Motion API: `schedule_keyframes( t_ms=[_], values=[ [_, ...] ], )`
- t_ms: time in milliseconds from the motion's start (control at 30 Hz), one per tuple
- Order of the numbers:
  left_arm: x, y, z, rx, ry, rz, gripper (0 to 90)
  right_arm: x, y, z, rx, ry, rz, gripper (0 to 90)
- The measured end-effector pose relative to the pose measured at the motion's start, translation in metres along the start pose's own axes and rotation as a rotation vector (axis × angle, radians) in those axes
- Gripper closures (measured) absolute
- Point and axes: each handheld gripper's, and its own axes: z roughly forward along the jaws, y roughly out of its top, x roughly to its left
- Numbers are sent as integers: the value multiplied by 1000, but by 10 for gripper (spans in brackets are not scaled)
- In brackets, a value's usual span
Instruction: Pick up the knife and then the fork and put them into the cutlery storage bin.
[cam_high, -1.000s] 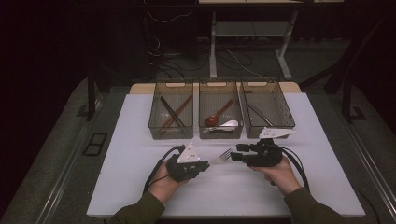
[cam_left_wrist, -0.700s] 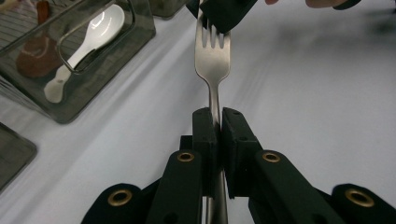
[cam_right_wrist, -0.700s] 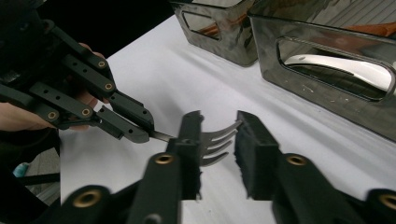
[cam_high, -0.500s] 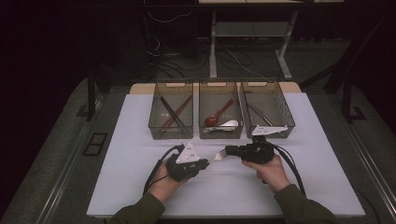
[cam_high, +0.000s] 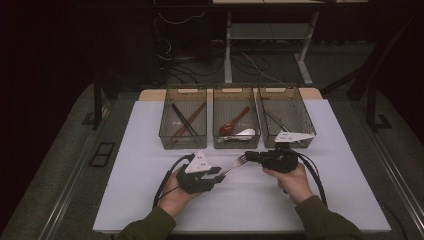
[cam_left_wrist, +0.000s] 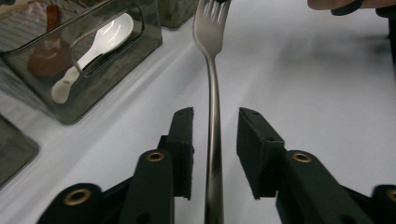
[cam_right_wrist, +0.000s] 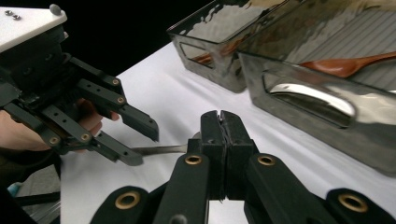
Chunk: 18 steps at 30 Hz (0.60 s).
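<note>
Between the grippers, the steel fork (cam_left_wrist: 214, 93) is stiff, light, slippery: right gripper (cam_right_wrist: 219, 122) fingers clamp its head; left gripper (cam_left_wrist: 215, 135) fingers have just opened off the handle.

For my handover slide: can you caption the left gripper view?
Left gripper fingers just opened around the fork, its prongs gripped by the right gripper.

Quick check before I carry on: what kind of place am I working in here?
Probably a lab or test workspace, not a kitchen: a white table under bright light in a dark room, loose cables on carpet behind it, and three clear bins holding sorted cutlery.
</note>
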Motion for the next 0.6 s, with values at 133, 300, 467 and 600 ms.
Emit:
schedule_keyframes(
  t_ms=[133, 300, 467, 600],
  values=[
    [4, -8, -10, -21, -7, -43, 568, -3, 3, -9, -11, -23, -4, 884],
    [6, -21, -22, -42, -6, -67, 481, -11, 8, -25, -38, -63, -19, 884],
    [7, -36, -32, -49, 2, -74, 385, -21, 15, -44, -47, -108, -22, 884],
    [10, -46, -39, -60, 29, -93, 314, -30, 22, -61, -81, -146, -19, 884]
  ],
)
